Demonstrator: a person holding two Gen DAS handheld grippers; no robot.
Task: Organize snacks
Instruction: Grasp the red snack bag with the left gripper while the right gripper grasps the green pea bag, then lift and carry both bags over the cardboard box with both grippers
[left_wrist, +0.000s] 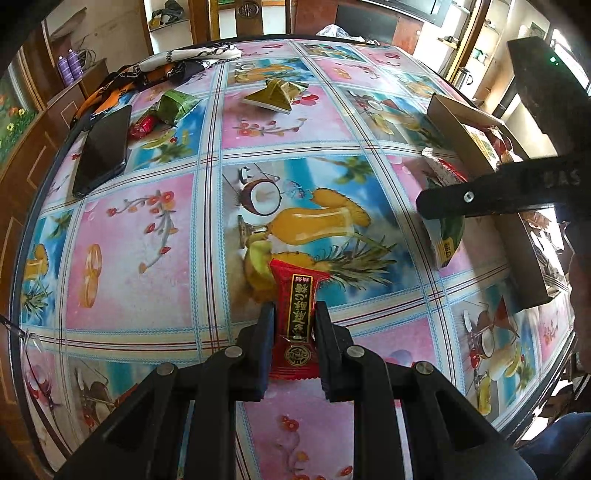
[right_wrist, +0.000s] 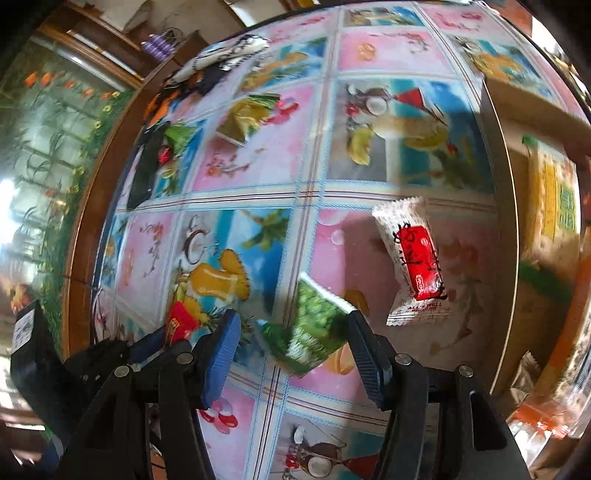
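My left gripper (left_wrist: 293, 314) is shut on a red snack packet (left_wrist: 297, 314) with gold print, held just above the table; it also shows in the right wrist view (right_wrist: 181, 321). My right gripper (right_wrist: 291, 325) is open, its jaws either side of a green pea snack packet (right_wrist: 306, 328) that lies on the table. A white and red snack packet (right_wrist: 413, 262) lies just beyond it. The right gripper also shows in the left wrist view (left_wrist: 436, 203), over the green packet (left_wrist: 448, 236). Farther off lie a green triangular packet (left_wrist: 277, 94), a green wrapped snack (left_wrist: 173, 105) and a small red candy (left_wrist: 142, 125).
A cardboard box (left_wrist: 461, 125) holding snacks stands along the table's right side and shows in the right wrist view (right_wrist: 517, 155). A black phone (left_wrist: 103, 147) and a patterned cloth (left_wrist: 159, 66) lie at the far left. The round table (left_wrist: 129, 258) has a flowered, fruit-print cover.
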